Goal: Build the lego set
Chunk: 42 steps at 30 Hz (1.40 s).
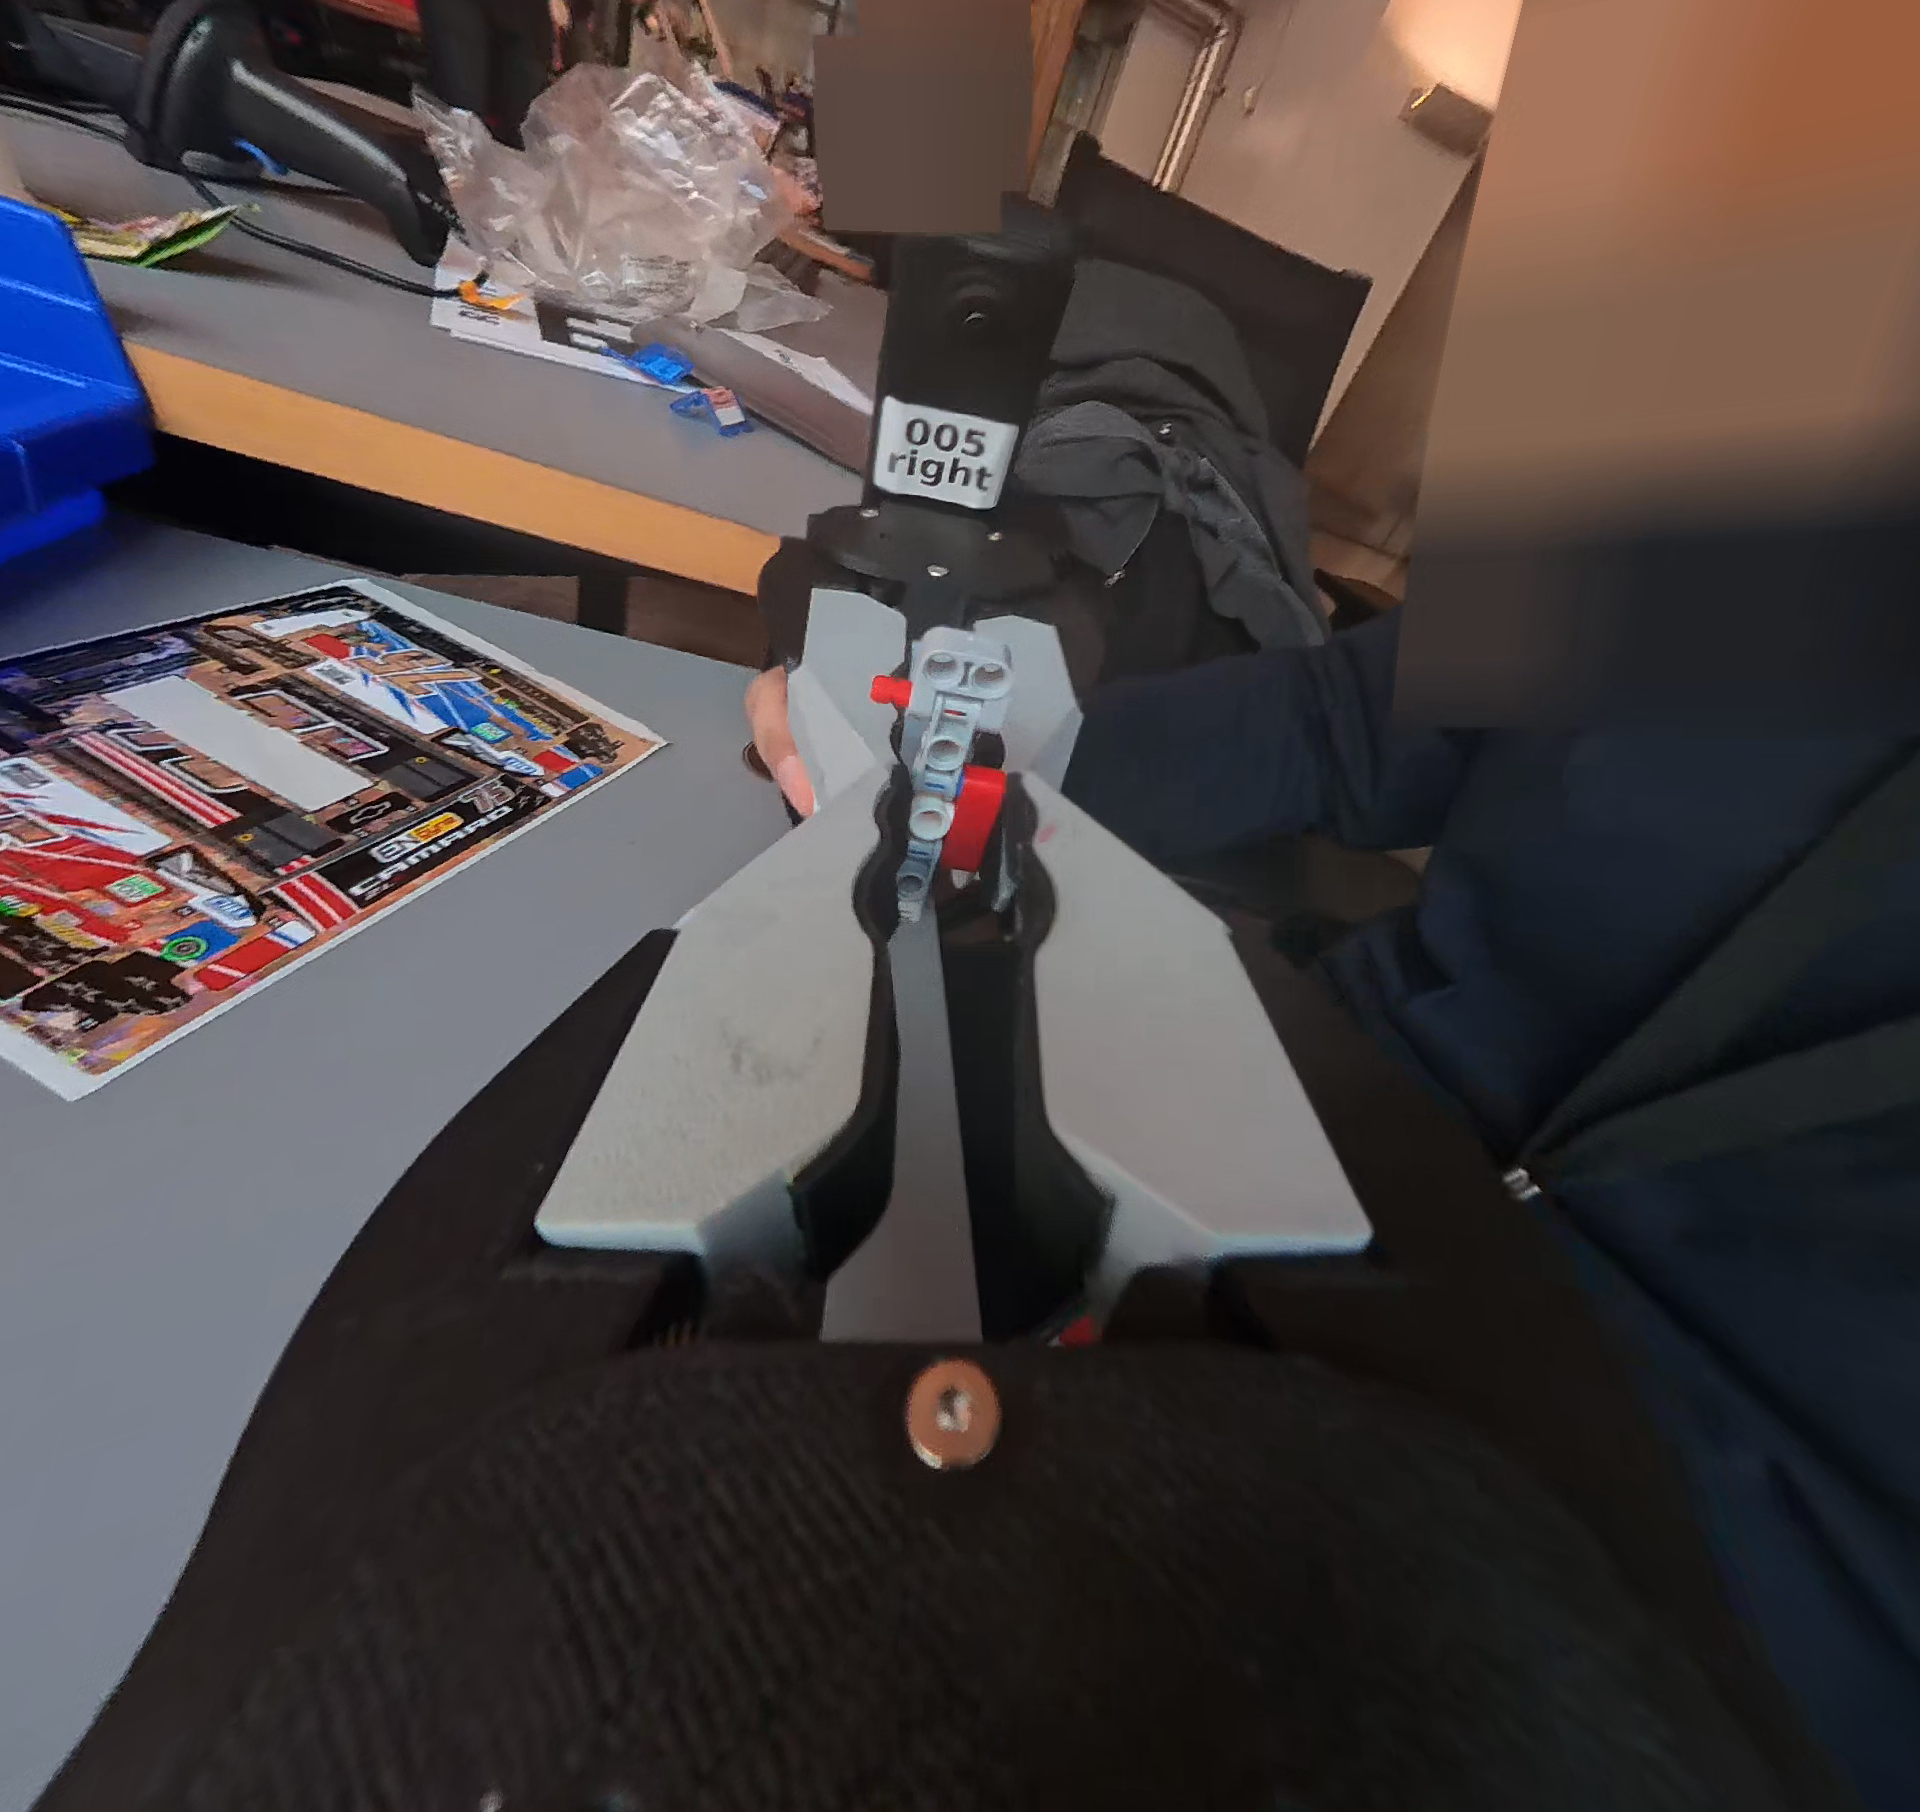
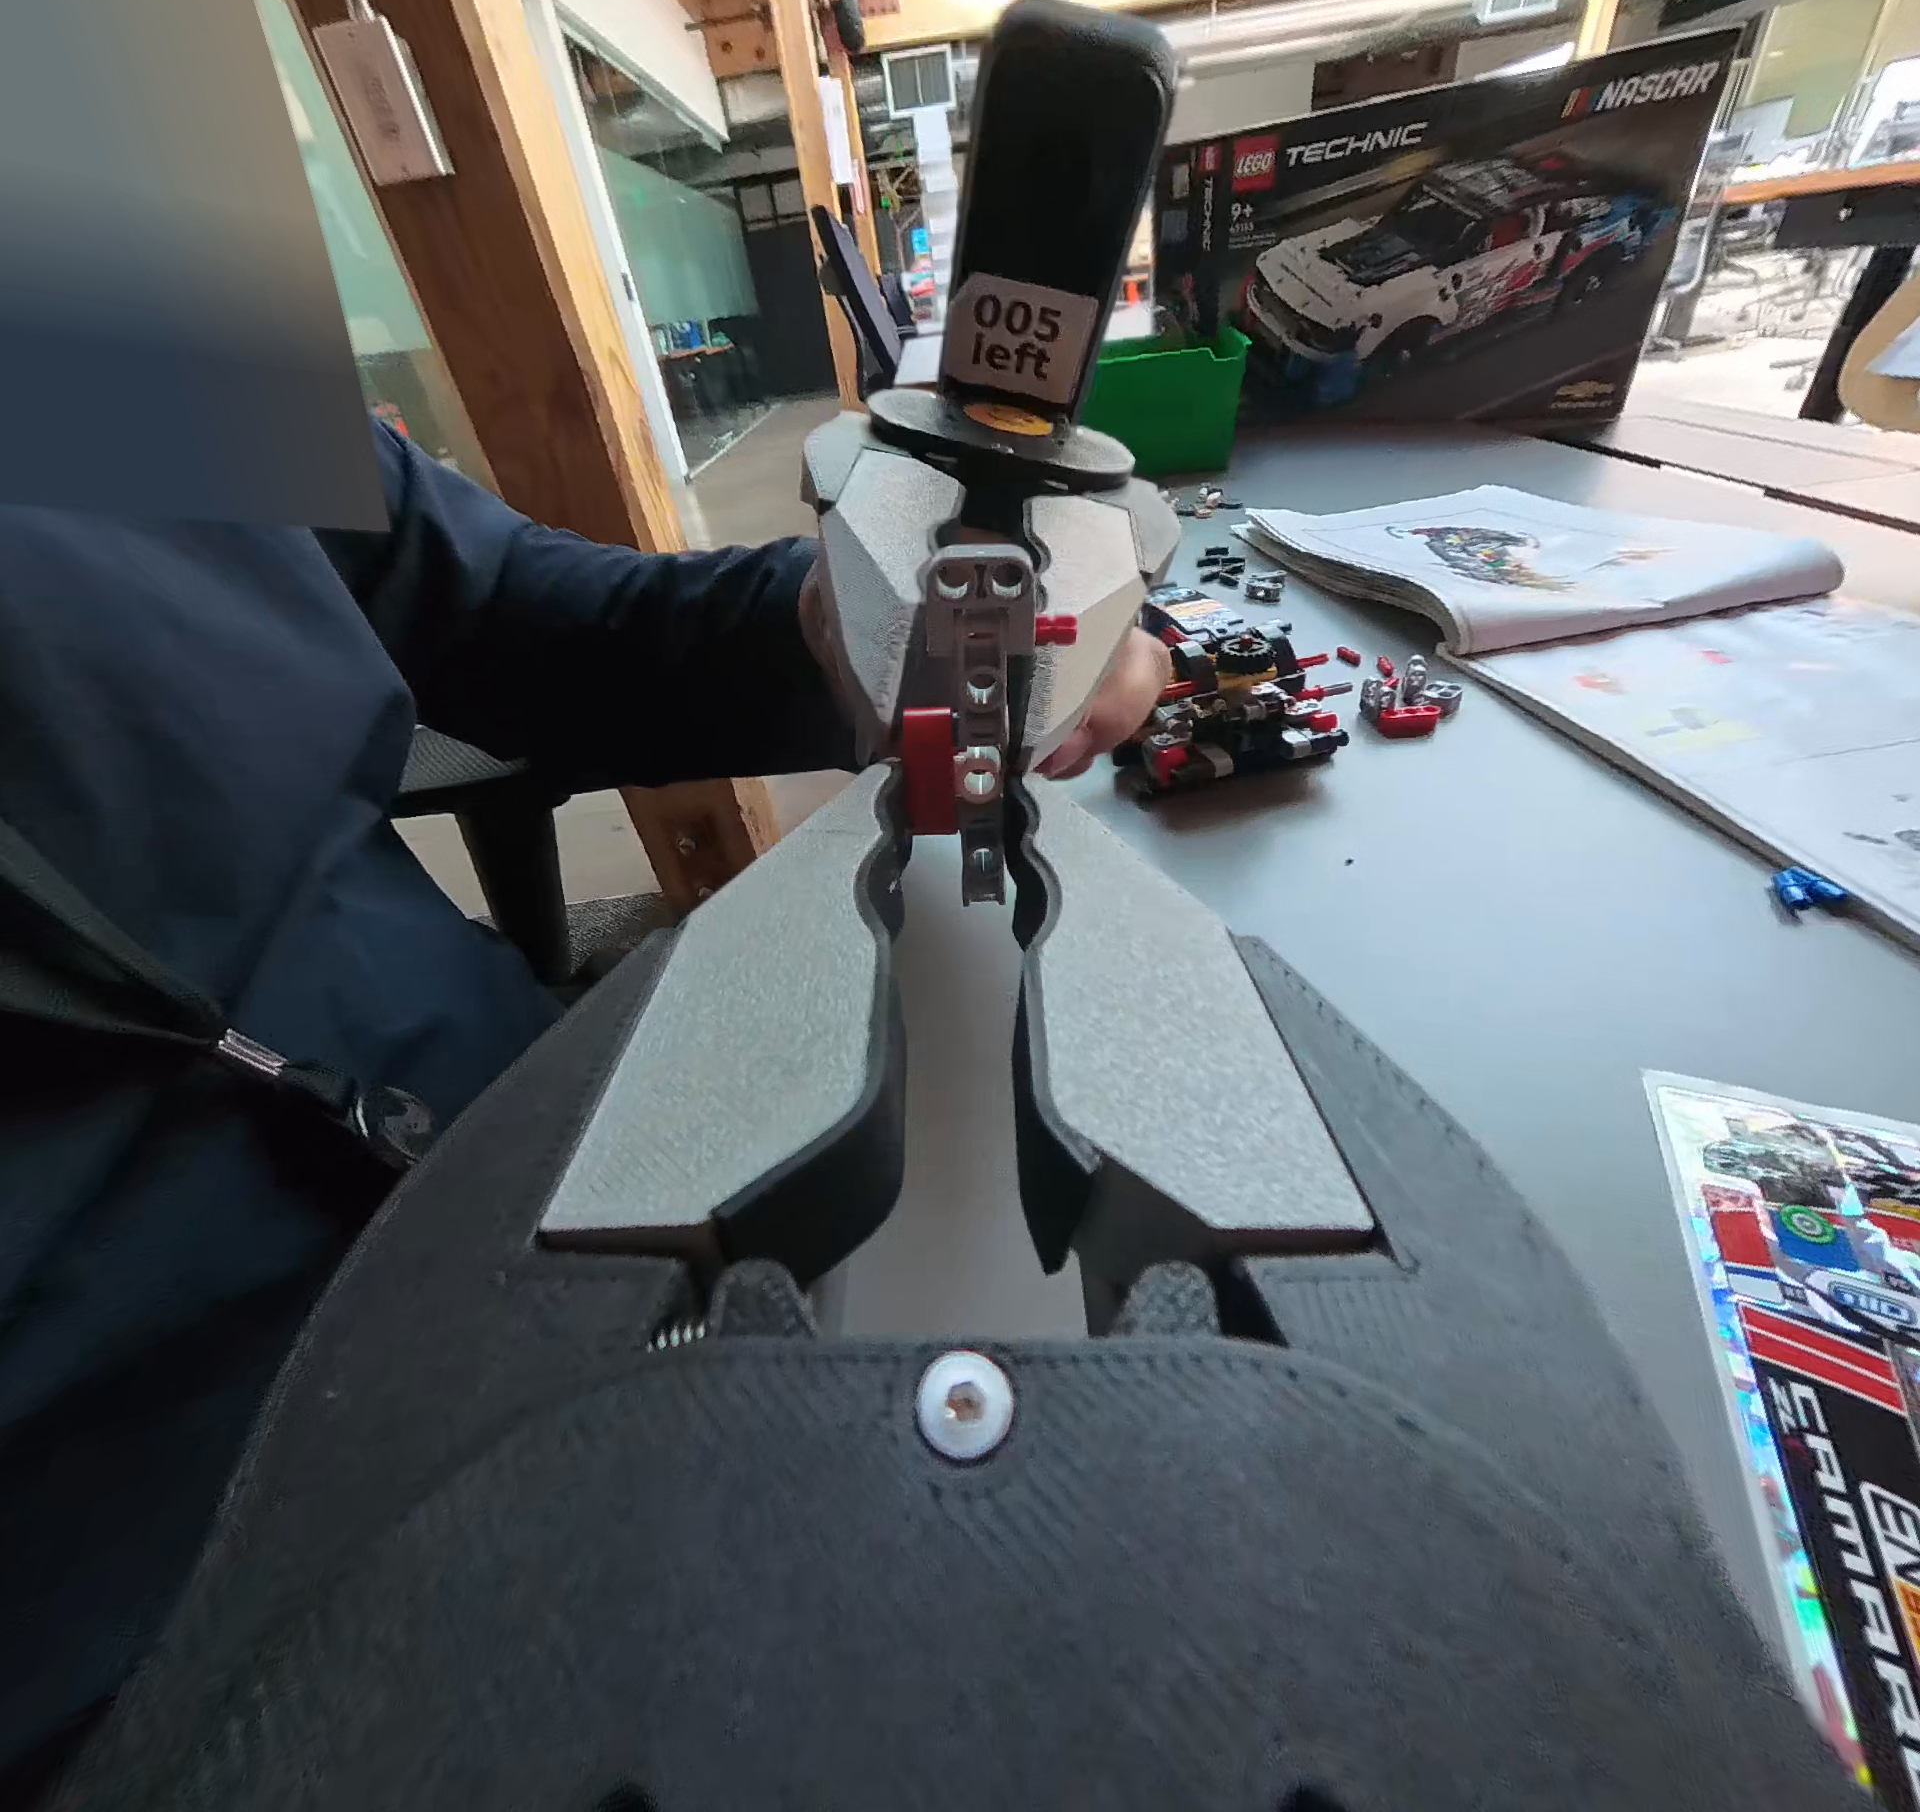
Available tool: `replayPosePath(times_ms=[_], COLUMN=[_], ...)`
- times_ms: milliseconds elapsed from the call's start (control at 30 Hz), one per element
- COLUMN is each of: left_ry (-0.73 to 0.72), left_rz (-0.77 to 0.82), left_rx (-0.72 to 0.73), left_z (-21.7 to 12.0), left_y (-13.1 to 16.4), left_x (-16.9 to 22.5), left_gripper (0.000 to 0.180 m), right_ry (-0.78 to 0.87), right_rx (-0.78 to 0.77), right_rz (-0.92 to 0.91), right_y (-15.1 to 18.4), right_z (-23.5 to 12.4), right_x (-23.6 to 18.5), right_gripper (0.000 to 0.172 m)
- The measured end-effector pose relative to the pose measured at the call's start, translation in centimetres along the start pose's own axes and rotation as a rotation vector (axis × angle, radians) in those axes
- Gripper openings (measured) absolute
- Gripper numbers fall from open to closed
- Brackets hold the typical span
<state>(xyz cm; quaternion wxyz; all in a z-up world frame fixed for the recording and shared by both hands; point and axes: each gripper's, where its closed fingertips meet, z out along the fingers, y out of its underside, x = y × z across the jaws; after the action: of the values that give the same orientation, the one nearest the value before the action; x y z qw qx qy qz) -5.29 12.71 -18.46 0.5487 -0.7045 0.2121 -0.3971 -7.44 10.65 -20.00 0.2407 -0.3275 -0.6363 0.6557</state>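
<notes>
Both jaws pinch one grey-and-red brick assembly (image 1: 948, 770) – only the right wrist view shows the toy box (image 2: 1455, 235).

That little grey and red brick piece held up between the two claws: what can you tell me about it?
The brick piece is a small plastic build: a long grey beam with round holes, a wider two-hole block at one end, a red block clipped to its side and a short red pin poking out. It hangs in the air above the grey table, with the left gripper and right gripper each closed on one end.
</notes>
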Motion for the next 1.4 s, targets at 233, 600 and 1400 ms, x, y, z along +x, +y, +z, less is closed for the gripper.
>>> replayPosePath(times_ms=[233,600,1400], left_ry=[-0.042,-0.069,-0.086], left_rz=[0.035,0.009,0.244], left_rx=[-0.031,0.001,-0.209], left_z=[-0.1,-0.1,1.2], left_y=[0.1,-0.9,2.2], left_x=[-0.4,-0.4,0.4], left_gripper=[0.015,0.015,0.014], right_ry=[0.017,0.040,0.070], right_rx=[-0.013,0.016,-0.038], right_rz=[0.006,-0.006,-0.309], right_y=[0.1,-0.8,-1.7], right_z=[0.1,-0.3,-1.3], right_x=[0.4,0.6,-0.6], right_gripper=[0.014,0.014,0.021])
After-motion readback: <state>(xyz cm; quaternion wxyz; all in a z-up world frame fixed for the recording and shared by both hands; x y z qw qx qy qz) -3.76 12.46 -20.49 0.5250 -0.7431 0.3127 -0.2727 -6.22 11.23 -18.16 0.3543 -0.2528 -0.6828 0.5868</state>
